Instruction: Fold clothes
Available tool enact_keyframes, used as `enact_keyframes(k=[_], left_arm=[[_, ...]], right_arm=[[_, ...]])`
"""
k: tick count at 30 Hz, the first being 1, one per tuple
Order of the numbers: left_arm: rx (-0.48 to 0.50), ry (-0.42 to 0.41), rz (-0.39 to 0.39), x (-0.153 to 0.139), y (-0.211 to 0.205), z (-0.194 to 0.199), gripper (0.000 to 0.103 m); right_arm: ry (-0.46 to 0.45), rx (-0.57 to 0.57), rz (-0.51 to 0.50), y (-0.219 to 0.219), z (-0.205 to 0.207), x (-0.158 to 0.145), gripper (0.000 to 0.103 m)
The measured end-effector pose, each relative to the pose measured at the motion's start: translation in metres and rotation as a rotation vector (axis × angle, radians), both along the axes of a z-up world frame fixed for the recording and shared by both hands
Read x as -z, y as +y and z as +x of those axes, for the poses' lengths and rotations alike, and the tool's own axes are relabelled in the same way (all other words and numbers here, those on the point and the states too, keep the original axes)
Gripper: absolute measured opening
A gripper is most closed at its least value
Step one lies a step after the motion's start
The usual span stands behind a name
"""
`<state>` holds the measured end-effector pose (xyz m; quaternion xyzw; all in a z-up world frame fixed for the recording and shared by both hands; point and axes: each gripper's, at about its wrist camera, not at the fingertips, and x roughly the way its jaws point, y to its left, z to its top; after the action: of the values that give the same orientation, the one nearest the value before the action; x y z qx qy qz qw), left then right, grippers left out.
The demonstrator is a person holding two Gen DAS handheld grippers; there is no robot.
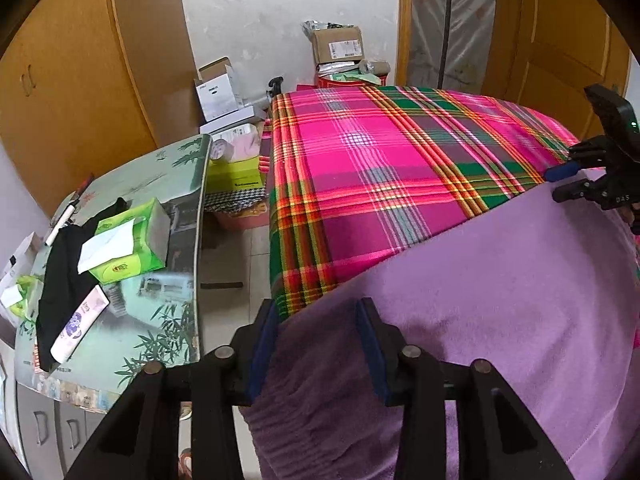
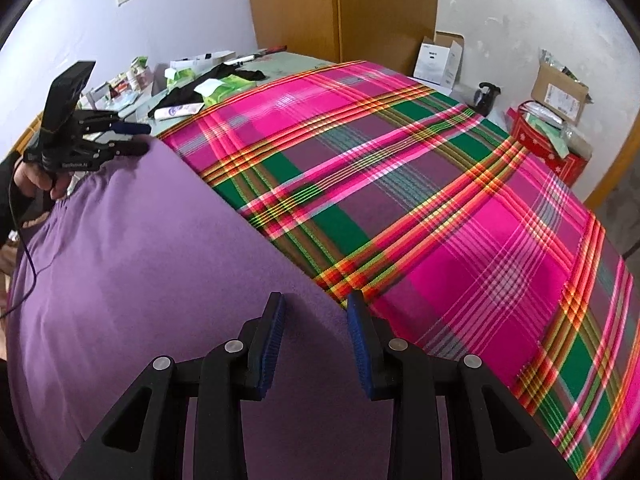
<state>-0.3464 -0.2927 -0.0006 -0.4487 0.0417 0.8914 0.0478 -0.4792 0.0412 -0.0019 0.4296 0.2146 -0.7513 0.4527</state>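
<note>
A purple garment (image 1: 500,300) (image 2: 140,260) lies spread flat on a bed covered by a pink and green plaid sheet (image 1: 380,160) (image 2: 440,200). Its gathered waistband (image 1: 320,400) runs along the near edge. My left gripper (image 1: 316,306) (image 2: 140,138) points down at the waistband corner; its jaws stand apart with purple cloth showing between them, and the pads are not seen pressing on it. My right gripper (image 2: 316,298) (image 1: 554,185) straddles the garment's far edge at the other corner, also open, with smooth cloth under the gap. A hand (image 2: 36,180) holds the left gripper.
Left of the bed stands a side table (image 1: 168,320) with a green tissue box (image 1: 128,240), a black cloth (image 1: 60,280) and a tube (image 1: 80,320). Cardboard boxes (image 1: 338,44) and a red box (image 2: 548,148) crowd the floor beyond the bed. Wooden wardrobes line the walls.
</note>
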Motion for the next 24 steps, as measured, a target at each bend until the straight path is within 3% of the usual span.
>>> enact_keyframes(k=[4,6,7,13,24], left_arm=[[0.04,0.004,-0.017,-0.001,0.01,0.002,0.018],[0.053,0.003,-0.034,-0.001,0.015,0.001,0.011],[0.056,0.003,-0.042,-0.001,0.017,0.001,0.01],[0.04,0.028,-0.075,-0.007,0.022,0.006,0.002],[0.016,0.153,-0.063,-0.068,0.035,0.066,0.002]], right_arm=[[0.013,-0.009,0.011,-0.001,0.002,0.0,0.023],[0.015,-0.02,0.016,-0.003,0.004,-0.001,0.007],[0.025,-0.026,0.023,-0.005,0.007,-0.001,0.006],[0.074,-0.013,0.02,-0.003,0.018,-0.013,0.004],[0.199,-0.001,-0.07,0.026,0.093,-0.08,0.004]])
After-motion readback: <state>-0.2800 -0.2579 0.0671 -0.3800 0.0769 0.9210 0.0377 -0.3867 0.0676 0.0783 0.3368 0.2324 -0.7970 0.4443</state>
